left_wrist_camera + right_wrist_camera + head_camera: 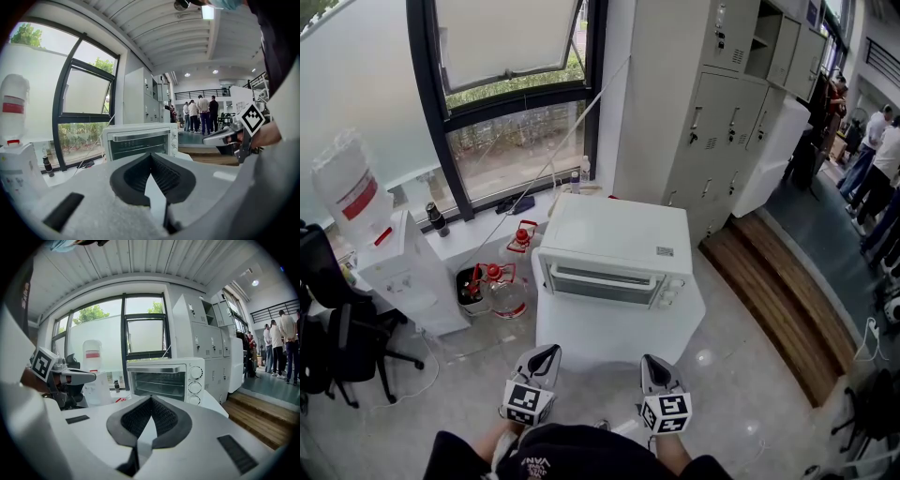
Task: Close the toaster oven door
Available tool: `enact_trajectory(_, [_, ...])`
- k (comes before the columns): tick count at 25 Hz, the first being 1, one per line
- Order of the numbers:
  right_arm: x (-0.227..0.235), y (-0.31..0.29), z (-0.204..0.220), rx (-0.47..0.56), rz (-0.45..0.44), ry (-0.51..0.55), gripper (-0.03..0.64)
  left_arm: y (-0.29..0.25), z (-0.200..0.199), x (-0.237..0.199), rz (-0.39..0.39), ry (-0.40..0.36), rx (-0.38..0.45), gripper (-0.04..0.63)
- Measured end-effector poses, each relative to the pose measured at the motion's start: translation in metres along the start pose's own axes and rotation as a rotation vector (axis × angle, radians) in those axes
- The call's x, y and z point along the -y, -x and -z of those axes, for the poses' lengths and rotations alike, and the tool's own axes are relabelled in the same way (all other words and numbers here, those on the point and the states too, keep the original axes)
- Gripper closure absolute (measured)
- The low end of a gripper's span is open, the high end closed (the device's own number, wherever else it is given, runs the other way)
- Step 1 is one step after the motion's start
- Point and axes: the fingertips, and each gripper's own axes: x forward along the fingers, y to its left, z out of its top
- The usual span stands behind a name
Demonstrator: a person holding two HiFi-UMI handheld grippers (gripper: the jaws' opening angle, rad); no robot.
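well clear of oven (614, 251), left tool (544, 354), right tool (653, 362)

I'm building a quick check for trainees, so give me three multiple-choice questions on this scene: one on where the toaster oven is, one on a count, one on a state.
1. Where does the toaster oven stand?
A) on the floor
B) on a white table by the window
C) on a sofa

2. How many round knobs are on its front?
A) one
B) five
C) three

3. How is its door now?
A) shut, standing upright
B) folded down flat
C) taken off

Answers:
1 B: the head view shows it on the table in front of the window.
2 C: the right gripper view shows three knobs stacked at the right of the front.
3 A: the handle runs along the top and the door stands flush with the front.
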Motion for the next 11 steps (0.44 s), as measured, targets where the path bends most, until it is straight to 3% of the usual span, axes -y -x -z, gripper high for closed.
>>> enact_trajectory(11, [0.007, 0.007, 0.004, -0.015, 0.006, 0.000, 0.615, -0.006, -0.004, 0.014, 0.027, 0.003, -0.004, 0.577])
